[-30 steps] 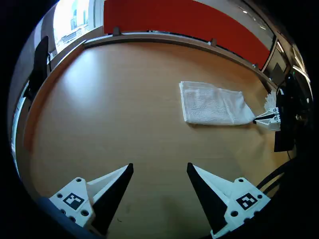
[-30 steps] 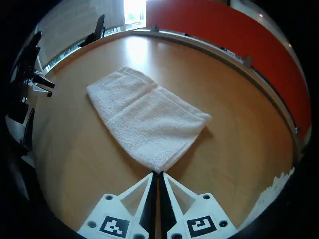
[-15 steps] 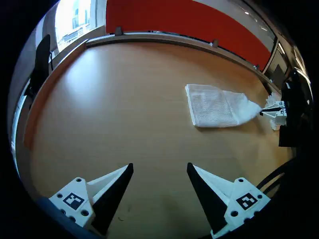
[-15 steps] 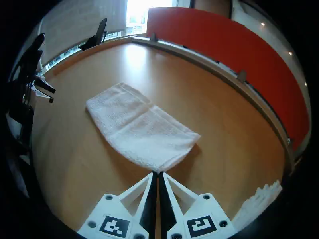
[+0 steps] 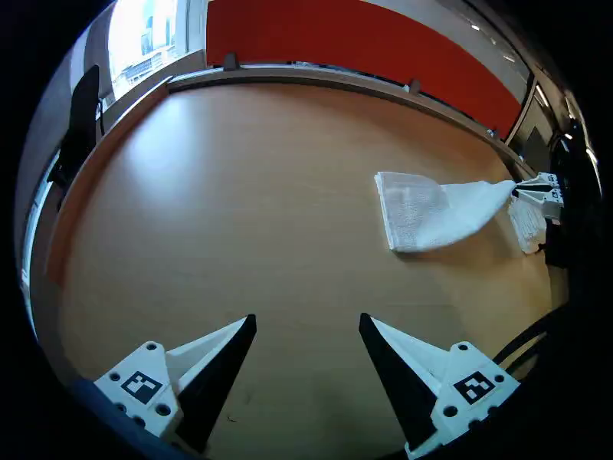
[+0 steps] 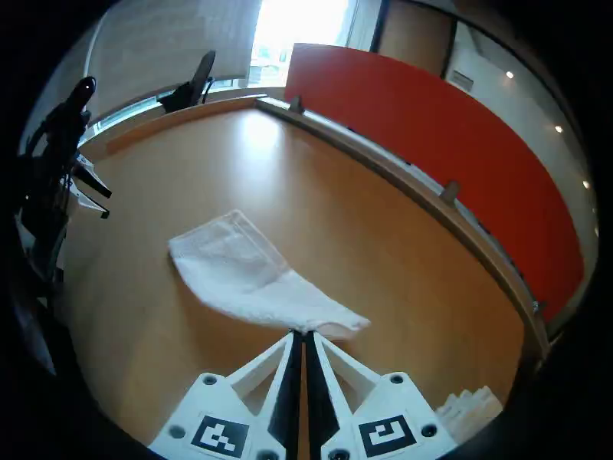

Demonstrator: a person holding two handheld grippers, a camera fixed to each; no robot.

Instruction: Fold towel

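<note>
A white folded towel (image 6: 245,280) lies on the wooden table (image 6: 306,199), with its near corner lifted off the surface. My right gripper (image 6: 303,337) is shut on that corner. In the left gripper view the same towel (image 5: 429,211) slopes up to the right gripper (image 5: 519,188) at the far right. My left gripper (image 5: 306,322) hovers open over bare table, well short of the towel, with nothing between its fingers.
A red partition (image 5: 360,38) runs along the table's far edge. More white folded cloth (image 5: 529,222) lies near the right gripper, also seen at the lower right as a white stack (image 6: 467,406). A dark chair (image 6: 191,80) stands by the window.
The right gripper has risen with the towel's corner, lifting that end off the table and dragging the towel toward it. The left gripper has stayed in place.
</note>
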